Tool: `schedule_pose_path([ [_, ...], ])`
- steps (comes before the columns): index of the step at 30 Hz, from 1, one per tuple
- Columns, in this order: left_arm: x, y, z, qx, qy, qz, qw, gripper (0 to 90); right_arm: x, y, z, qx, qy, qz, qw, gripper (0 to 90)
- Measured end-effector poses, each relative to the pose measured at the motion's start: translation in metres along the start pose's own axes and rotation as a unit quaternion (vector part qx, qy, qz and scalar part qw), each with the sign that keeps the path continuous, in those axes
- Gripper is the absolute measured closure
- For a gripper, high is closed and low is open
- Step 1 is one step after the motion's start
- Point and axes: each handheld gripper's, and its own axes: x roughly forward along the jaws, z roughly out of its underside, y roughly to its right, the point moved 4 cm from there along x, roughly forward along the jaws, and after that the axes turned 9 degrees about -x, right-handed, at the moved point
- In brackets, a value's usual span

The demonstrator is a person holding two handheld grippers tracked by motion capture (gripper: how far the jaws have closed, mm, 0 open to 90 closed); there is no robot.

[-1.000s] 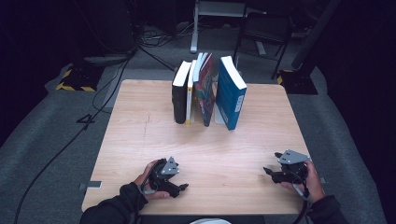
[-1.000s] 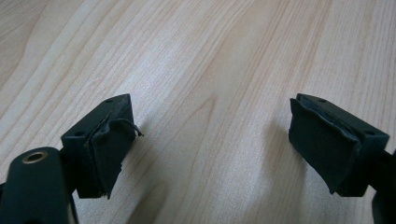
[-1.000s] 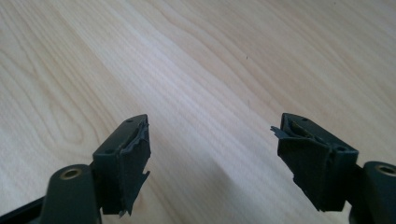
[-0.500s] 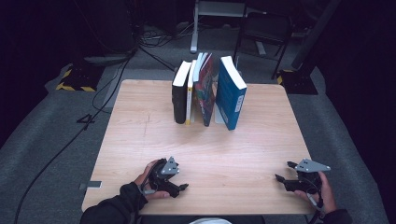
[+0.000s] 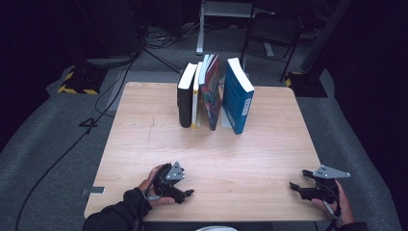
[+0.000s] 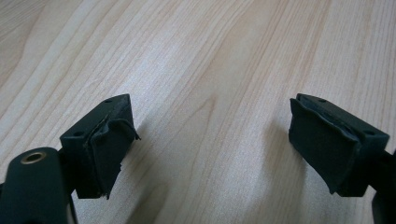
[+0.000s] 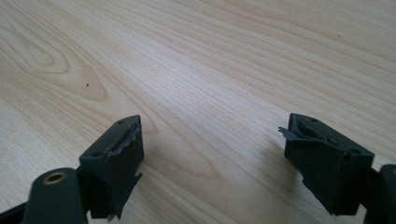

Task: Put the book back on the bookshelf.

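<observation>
Both grippers, left (image 5: 188,193) and right (image 5: 294,186), rested near the desk's (image 5: 269,144) front edge, fingers open and empty, the right's just widening; the books (image 5: 214,94) stood well beyond; a careless reach would probably topple them.

The right gripper (image 7: 212,163) is hovering low over the pale wooden table (image 7: 224,60), its two black jaws standing wide apart with bare wood grain between them. The pads (image 7: 123,161) are looking frayed, perhaps torn, at their edges.
</observation>
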Motion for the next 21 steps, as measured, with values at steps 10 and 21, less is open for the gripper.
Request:
schedule_pose_path([
  [10,0.0005,-0.0004,-0.0007,0.004,-0.002,0.001,1.0,14.7,0.0,0.0,0.0,0.0,0.0,0.001,1.0,19.6],
  [21,0.0016,-0.0008,-0.0017,0.006,-0.002,0.003,1.0,13.9,-0.0001,-0.0001,0.0001,0.006,-0.001,0.005,1.0,19.7],
])
